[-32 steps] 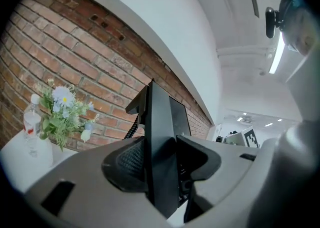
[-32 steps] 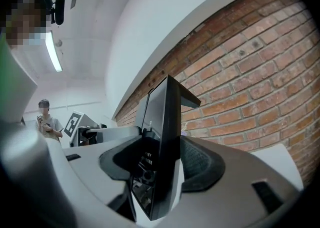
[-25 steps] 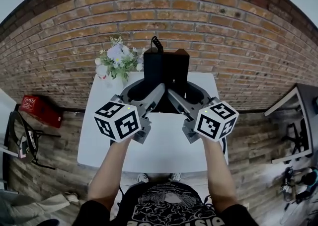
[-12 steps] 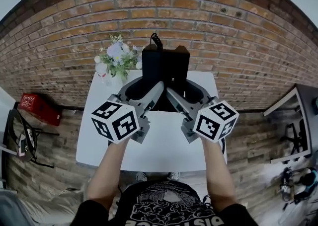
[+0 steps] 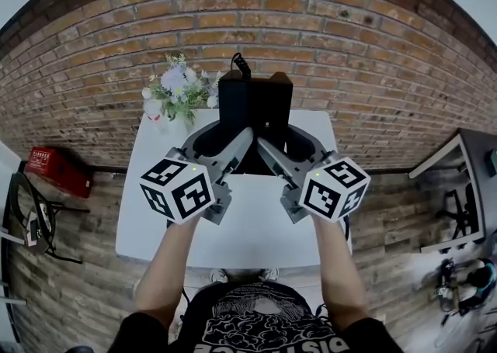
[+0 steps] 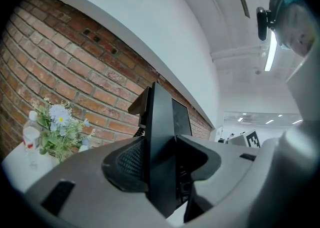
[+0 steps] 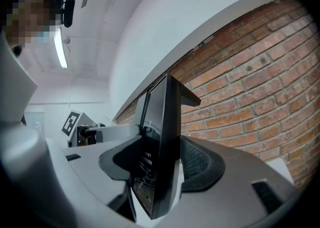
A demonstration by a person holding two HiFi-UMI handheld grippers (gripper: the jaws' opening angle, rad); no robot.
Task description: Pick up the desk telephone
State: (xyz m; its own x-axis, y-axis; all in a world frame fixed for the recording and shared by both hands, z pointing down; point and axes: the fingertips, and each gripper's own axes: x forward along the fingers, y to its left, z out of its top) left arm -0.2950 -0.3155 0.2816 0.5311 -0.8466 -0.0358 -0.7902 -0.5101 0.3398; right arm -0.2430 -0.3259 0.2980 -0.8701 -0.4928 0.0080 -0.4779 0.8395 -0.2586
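Observation:
The black desk telephone (image 5: 256, 107) stands upright on edge between my two grippers, in front of the brick wall at the far side of the white table (image 5: 155, 219). My left gripper (image 5: 227, 136) is shut on its left side, and the same telephone (image 6: 162, 147) fills the gap between that gripper's (image 6: 160, 162) jaws in the left gripper view. My right gripper (image 5: 281, 136) is shut on the right side. In the right gripper view the telephone (image 7: 162, 142) shows its keypad face, pinched by the right gripper (image 7: 159, 164). A coiled cord (image 5: 242, 64) rises behind it.
A bunch of flowers (image 5: 177, 91) stands at the table's far left corner, with a small bottle (image 6: 30, 137) beside it. A red crate (image 5: 54, 169) lies on the floor to the left. Dark furniture (image 5: 458, 188) stands at the right.
Both grippers and the telephone keep their places. Only the head view has drifted slightly, so the table and wall sit a little differently in the picture.

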